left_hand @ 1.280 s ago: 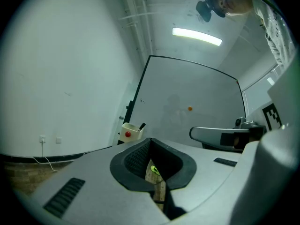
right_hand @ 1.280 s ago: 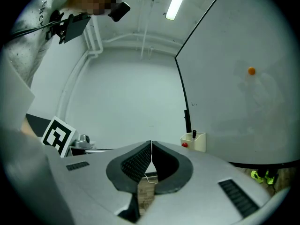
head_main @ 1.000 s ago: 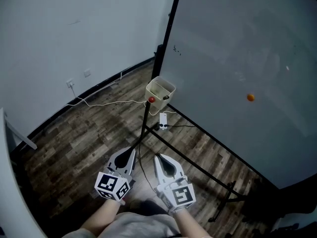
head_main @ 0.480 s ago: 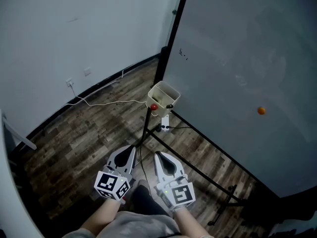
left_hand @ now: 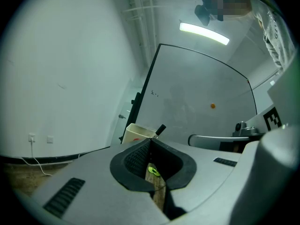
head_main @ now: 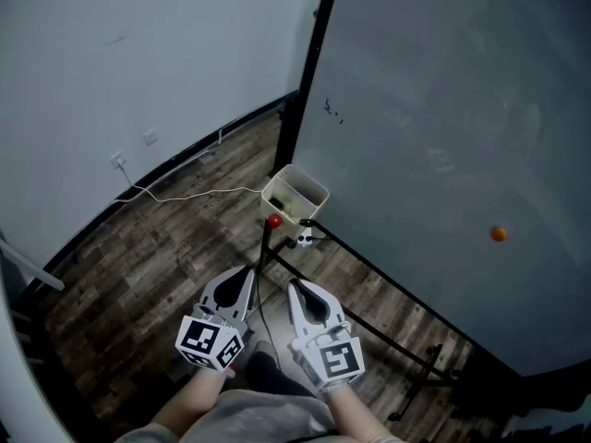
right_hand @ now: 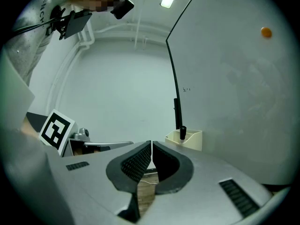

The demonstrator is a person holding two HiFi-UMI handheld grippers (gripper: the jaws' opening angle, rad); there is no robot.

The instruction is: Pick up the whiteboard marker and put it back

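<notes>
Currently, the left gripper and the right gripper hang side by side low in the head view, above the wood floor. Each has its jaws pressed together with nothing between them. Ahead of them, a cream holder box sits at the lower corner of the whiteboard. The whiteboard marker stands tilted in that box, its black end above the rim, well apart from both grippers. An orange magnet sticks to the board.
</notes>
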